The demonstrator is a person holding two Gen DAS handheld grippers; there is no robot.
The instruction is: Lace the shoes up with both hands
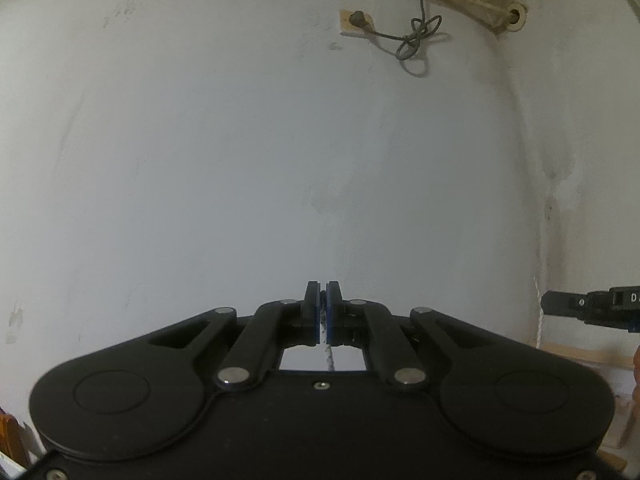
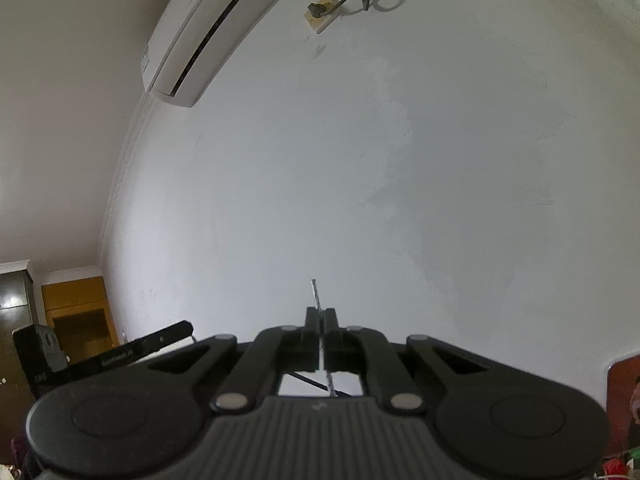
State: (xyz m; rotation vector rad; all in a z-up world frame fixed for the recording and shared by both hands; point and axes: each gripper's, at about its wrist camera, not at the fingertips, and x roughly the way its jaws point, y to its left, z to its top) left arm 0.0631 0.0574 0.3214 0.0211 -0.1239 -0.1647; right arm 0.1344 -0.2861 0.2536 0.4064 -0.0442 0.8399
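- The left black two-finger tongs [image 1: 323,286] are pressed together on a thin white speckled shoelace [image 1: 329,356], which shows between the blue-edged pads and runs down through the window behind them.
- The right black two-finger tongs [image 2: 320,312] are likewise closed on a thin speckled lace end [image 2: 316,294]; its dark tip sticks up past the fingertips, and the cord shows again in the gap below.
- Both pairs point up and away at a bare white plastered wall [image 1: 240,140], so no shoe appears in either view.
- In the left wrist view the right tongs enter at the far right edge, with a pale cord [image 1: 540,316] hanging down just beside their tip.
- In the right wrist view the left tongs [image 2: 160,338] lie low on the left, side on, well apart from the right pair.
- High on the wall sit a white wall-mounted air conditioner [image 2: 208,28], a small beige wall socket with a dark plug [image 1: 356,21] and a looped grey cable [image 1: 416,40] hanging from it.
- A yellow wooden cabinet [image 2: 76,304] stands in the room's corner at lower left of the right wrist view.
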